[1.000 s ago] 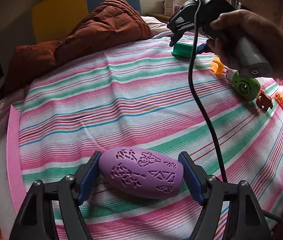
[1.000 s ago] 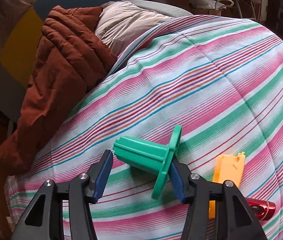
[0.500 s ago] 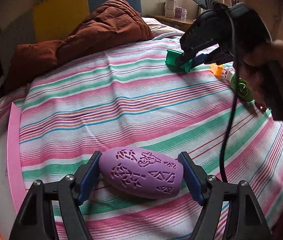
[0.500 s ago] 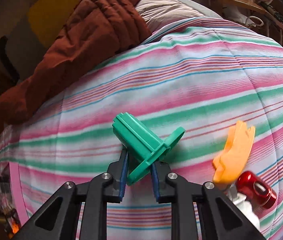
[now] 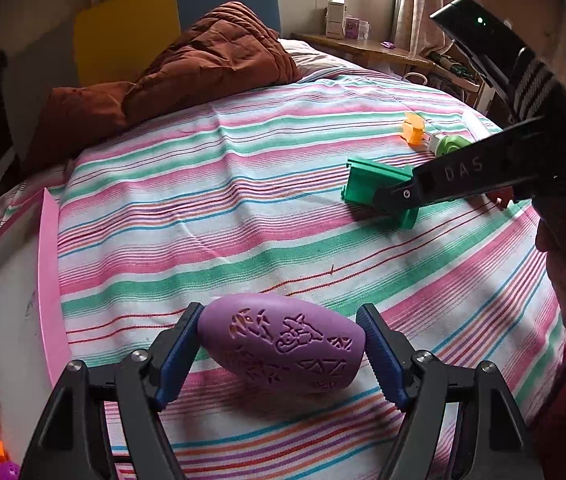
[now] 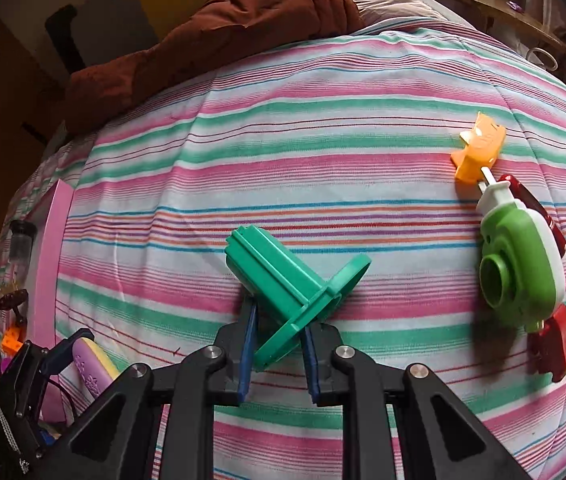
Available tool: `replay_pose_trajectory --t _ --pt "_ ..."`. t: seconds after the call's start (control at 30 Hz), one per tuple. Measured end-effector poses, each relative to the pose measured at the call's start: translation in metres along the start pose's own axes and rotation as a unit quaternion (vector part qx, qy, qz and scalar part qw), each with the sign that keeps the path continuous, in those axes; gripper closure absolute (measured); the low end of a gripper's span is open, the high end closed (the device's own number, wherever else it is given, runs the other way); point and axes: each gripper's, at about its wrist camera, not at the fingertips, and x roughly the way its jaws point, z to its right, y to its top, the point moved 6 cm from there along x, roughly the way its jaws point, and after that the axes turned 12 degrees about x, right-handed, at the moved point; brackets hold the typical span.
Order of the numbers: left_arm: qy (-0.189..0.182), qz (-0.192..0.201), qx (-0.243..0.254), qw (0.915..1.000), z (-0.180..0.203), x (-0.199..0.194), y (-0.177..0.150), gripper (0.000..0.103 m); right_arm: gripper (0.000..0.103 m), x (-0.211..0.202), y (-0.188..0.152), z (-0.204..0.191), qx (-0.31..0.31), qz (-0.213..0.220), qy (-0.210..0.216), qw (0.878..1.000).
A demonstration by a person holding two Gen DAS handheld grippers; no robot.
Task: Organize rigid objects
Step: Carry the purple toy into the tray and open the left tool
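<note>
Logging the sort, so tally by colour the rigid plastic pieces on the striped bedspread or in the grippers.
Purple: 1, the engraved oval shell in the left gripper.
Green: 2, the teal flanged spool in the right gripper and the lime round snail-shaped toy.
Orange: 1, the jagged clip.
Dark red: 1, the piece under the lime toy.
Total: 5.

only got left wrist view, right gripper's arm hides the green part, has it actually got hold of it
observer: yes. The right gripper is shut on the green part, with both blue pads pinching its round flange edge-on.
operator: ok and my purple shell, anything i can't see on it
observer: its far side is pale yellow, not purple; the right wrist view shows that face of the purple shell at its lower left.
</note>
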Motion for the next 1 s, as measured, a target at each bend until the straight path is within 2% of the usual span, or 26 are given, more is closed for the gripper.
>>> replay_pose_trajectory --t 0.17,0.6,1.0 --pt "0.009 0.013 -0.003 0.9999 -0.003 -0.02 0.0 0.026 0.083 0.001 -0.002 -0.005 -0.025 0.015 -0.02 0.999" --pt "0.041 0.059 -0.044 0.9965 -0.034 -0.089 0.002 0.026 0.083 0.002 -0.002 -0.004 -0.043 0.028 -0.023 0.998" --pt "0.053 0.059 -0.096 0.9922 -0.069 -0.11 -0.027 0.026 0.082 0.002 -0.005 -0.004 -0.063 0.036 -0.029 0.997"
